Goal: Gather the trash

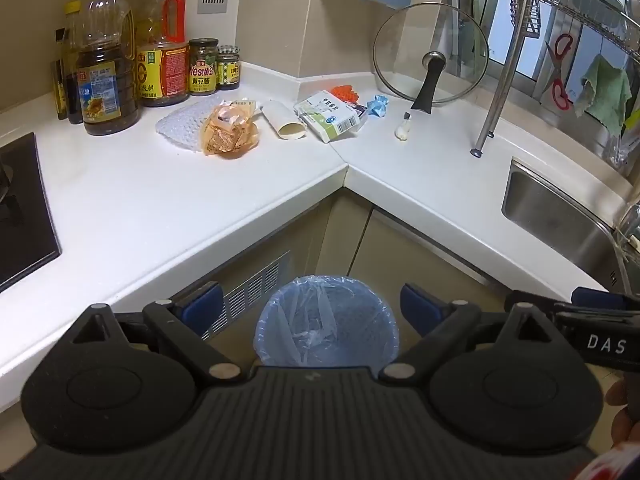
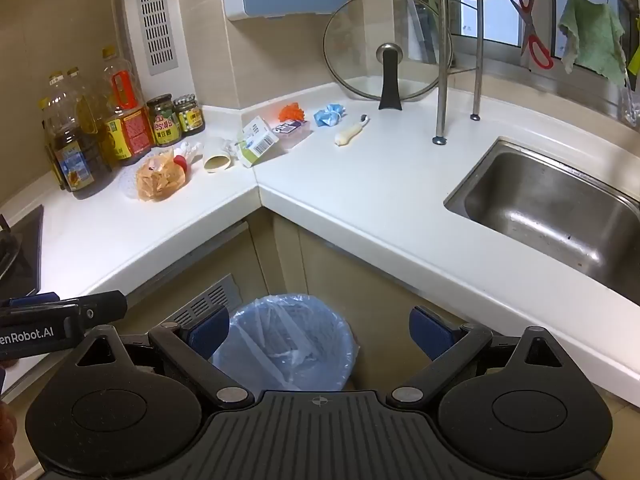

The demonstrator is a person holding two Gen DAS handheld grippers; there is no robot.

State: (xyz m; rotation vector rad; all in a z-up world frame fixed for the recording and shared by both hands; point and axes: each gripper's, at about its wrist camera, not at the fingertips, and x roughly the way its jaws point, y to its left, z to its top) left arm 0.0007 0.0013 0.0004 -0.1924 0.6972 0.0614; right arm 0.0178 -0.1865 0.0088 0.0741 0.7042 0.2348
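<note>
The black stovetop (image 1: 24, 208) is cut off at the left. Both the left gripper (image 1: 312, 304) and right gripper (image 2: 320, 328) tilt downward, jaws wide and empty, above the blue-lined round bin (image 1: 326, 320). Trash, including an orange crumpled wrapper (image 1: 229, 130), lies on the far white countertop (image 1: 160, 200).

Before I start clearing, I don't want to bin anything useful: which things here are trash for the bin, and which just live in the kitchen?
For the job:
orange wrapper
paper tube
small box
blue wad
lined bin

Lying about:
oil bottles
sauce jars
glass lid
scissors
green cloth
sink
</note>
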